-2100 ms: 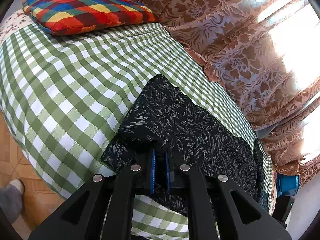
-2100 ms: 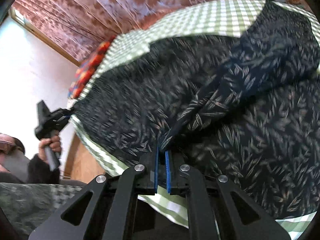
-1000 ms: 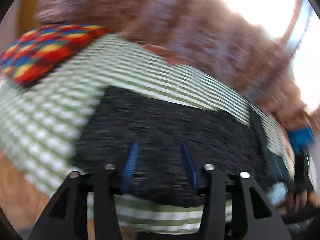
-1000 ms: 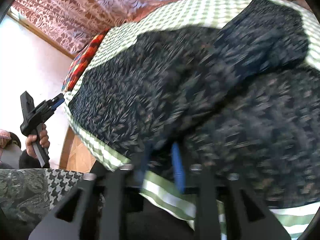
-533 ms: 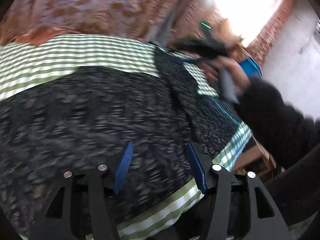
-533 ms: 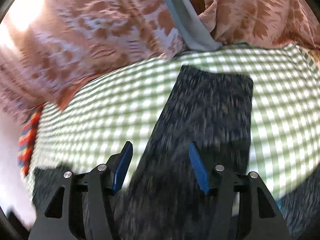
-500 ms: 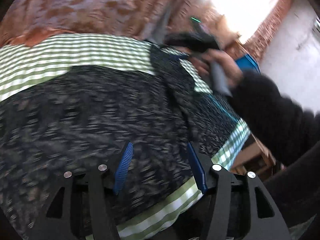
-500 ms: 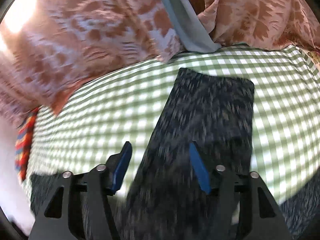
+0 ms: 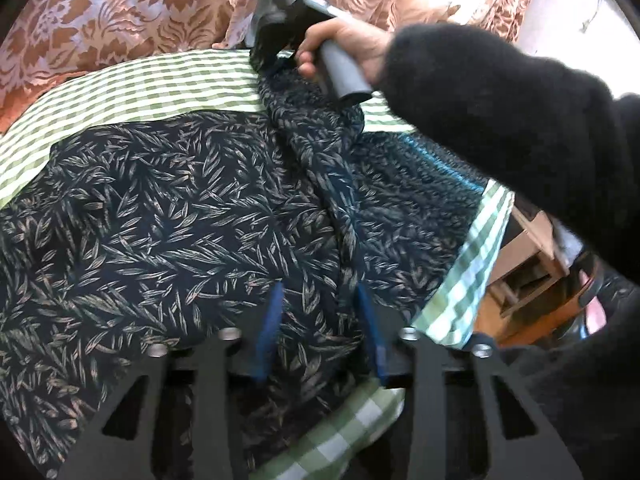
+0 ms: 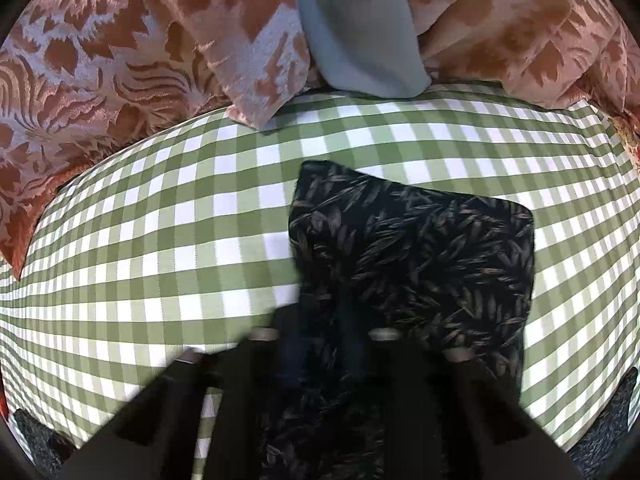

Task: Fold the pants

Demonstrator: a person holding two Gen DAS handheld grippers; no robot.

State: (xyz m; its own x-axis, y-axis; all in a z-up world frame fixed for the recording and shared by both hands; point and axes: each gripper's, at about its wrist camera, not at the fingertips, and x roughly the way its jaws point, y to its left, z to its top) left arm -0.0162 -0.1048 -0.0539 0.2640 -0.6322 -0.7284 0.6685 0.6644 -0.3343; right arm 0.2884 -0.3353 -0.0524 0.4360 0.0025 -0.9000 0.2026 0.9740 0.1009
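Moved: both grippers have swung off the left end of the pants (image 9: 168,216) to the right end since two seconds ago; the checked pillow is out of view.
Left gripper (image 9: 318,320): jaws part spread, have just been closing. Blue pads (image 9: 269,320) straddle a fabric ridge near the bed's front edge; contact with the cloth cannot be told.
Right gripper (image 10: 320,344): blurred in its own view, jaws have just closed to fully together. Dark leaf-print cloth lies at the fingertips (left view shows the tip down on the far leg end), so it reads as pinching the pants.
Right hand (image 9: 352,44): wrapped on the grey handle, black sleeve (image 9: 500,120) behind it, up and right of the left gripper.
Pants: spread on the green checked bedsheet (image 10: 160,240); bulk ahead and left of the left gripper, one leg end (image 10: 420,248) flat just ahead of the right gripper.
Beyond: brown floral curtain (image 10: 100,72) and a pale blue cloth strip (image 10: 356,32) hang past the sheet's far edge.
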